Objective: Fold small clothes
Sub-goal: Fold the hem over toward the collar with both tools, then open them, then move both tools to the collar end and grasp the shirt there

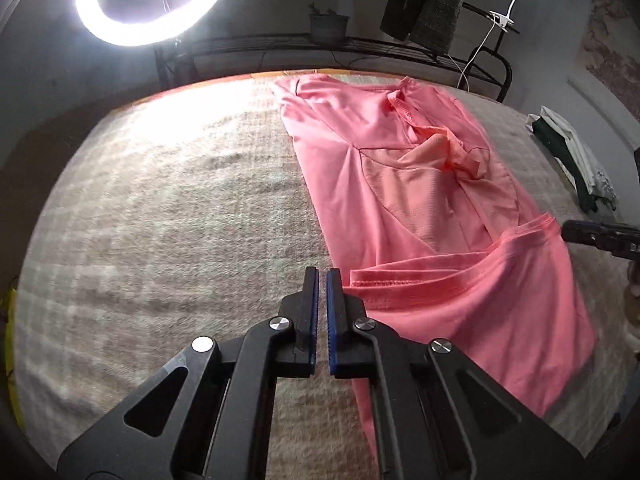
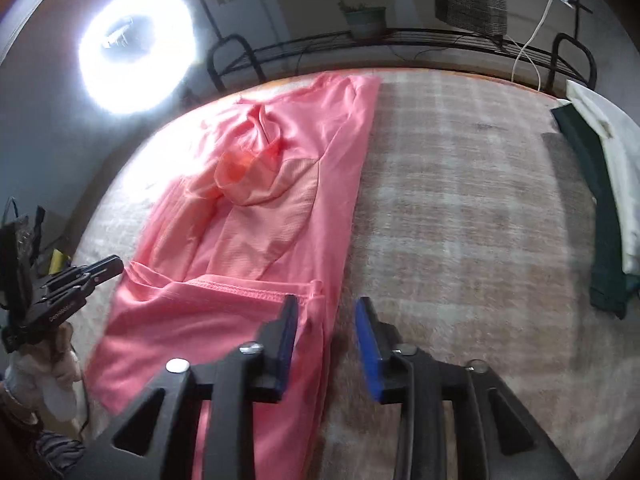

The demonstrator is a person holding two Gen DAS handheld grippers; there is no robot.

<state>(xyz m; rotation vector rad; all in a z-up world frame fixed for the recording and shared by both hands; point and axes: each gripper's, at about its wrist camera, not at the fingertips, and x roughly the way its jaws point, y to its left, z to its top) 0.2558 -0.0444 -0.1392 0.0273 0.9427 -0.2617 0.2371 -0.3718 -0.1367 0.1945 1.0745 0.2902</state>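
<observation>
A pink garment [image 1: 420,200] lies lengthwise on the beige blanket [image 1: 160,220], its near hem folded back over itself. My left gripper [image 1: 322,276] is shut and empty, its tips at the left edge of the folded hem. In the right wrist view the pink garment [image 2: 256,208] lies on the left. My right gripper [image 2: 326,304] is open and empty, straddling the garment's right edge near the folded hem. The left gripper also shows in the right wrist view [image 2: 108,266], and the right gripper shows at the far right of the left wrist view [image 1: 568,232].
A stack of folded dark green and white clothes [image 2: 608,200] lies at the blanket's right side. A ring light [image 1: 148,0] shines behind the bed. A black metal rack [image 2: 400,40] with a plant pot and hanging clothes stands at the back.
</observation>
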